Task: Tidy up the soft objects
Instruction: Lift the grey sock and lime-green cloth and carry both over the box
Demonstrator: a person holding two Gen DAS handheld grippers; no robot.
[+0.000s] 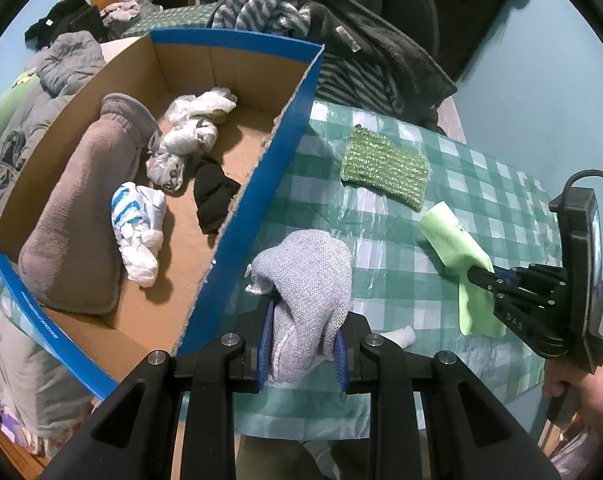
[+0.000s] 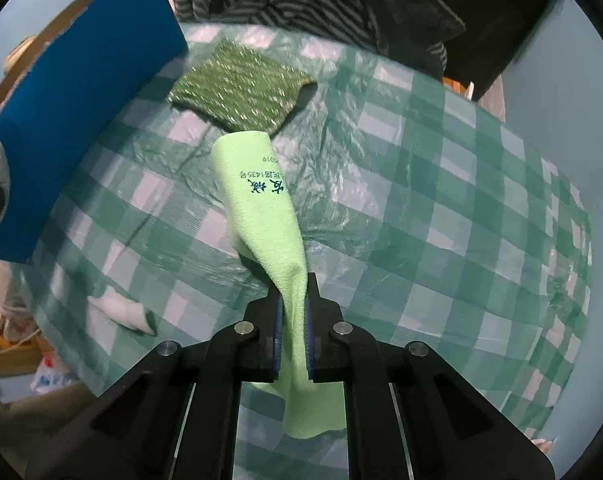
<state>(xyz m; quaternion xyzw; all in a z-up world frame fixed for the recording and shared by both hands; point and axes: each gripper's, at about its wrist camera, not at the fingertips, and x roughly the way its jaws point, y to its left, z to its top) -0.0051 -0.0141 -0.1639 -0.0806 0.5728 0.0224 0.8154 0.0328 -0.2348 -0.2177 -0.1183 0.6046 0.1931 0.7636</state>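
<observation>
Risk sits first at the cardboard box (image 1: 205,92) on the surface's left edge: its blue wall stands just beside the left tool (image 1: 301,350), which is clamped on a grey knit cloth (image 1: 309,264); the hanging cloth could catch on that wall when carried over. The box already holds a brown cushion (image 1: 77,216) and knotted plastic bags (image 1: 189,136), so room is shrinking. Further right, a green knit pad (image 1: 385,168) lies flat near the far edge. At the right, the right tool (image 2: 292,312) pinches a light green cloth (image 2: 257,192) by a thin fold, which may slip free.

left gripper (image 1: 301,344) clamping grey knit cloth (image 1: 309,280), cardboard box (image 1: 237,60)
</observation>
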